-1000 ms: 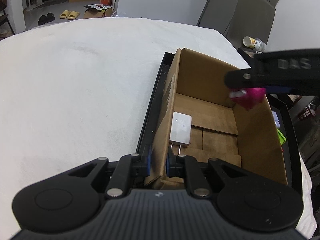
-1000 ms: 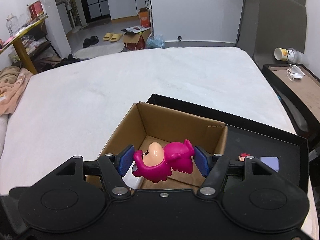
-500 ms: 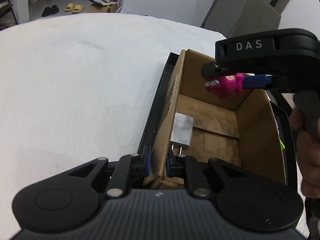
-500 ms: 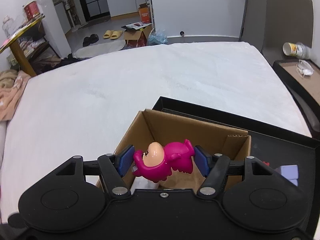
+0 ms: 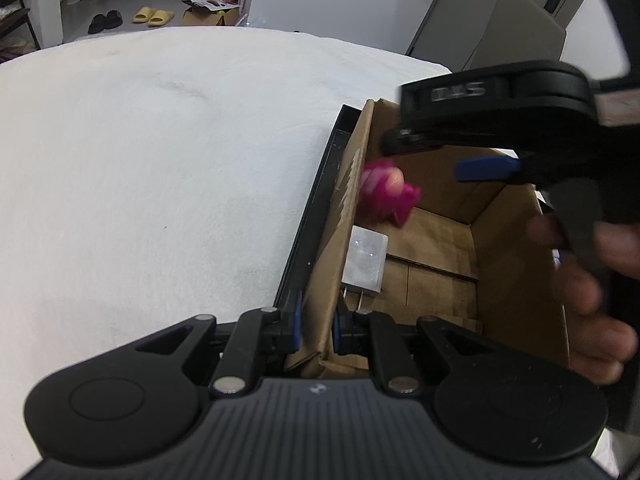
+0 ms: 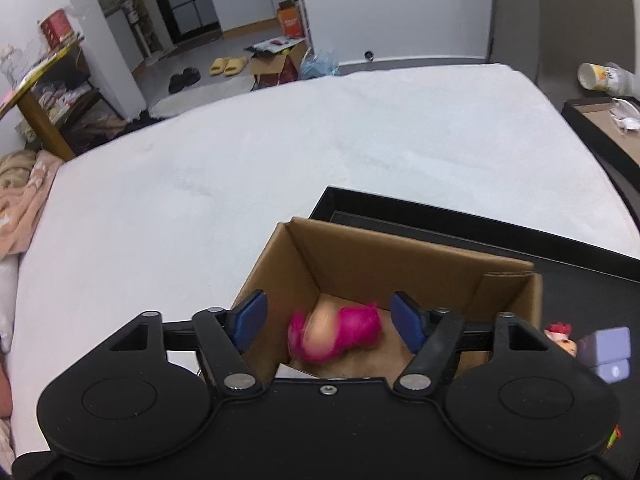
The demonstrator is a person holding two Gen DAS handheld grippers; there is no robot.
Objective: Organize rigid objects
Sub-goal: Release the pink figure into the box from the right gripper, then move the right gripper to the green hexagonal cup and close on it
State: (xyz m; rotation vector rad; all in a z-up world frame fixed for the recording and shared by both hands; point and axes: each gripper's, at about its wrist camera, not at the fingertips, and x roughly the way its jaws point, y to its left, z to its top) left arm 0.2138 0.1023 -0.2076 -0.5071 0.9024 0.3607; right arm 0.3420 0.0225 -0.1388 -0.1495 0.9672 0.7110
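The right gripper has just been opening. Its blue pads stand wide & don't touch the pink toy. The toy is blurry, loose between the jaws, inside the brown box. In the left cam the toy is at about 12 o'clock from the white plug block, which lies on the box floor. The left gripper is shut tight on the box's near wall. The box sits in a black tray on the white bed. At 3 o'clock of the box, in the tray, are a small red-topped toy & a pale purple block. A hand holds the right gripper.
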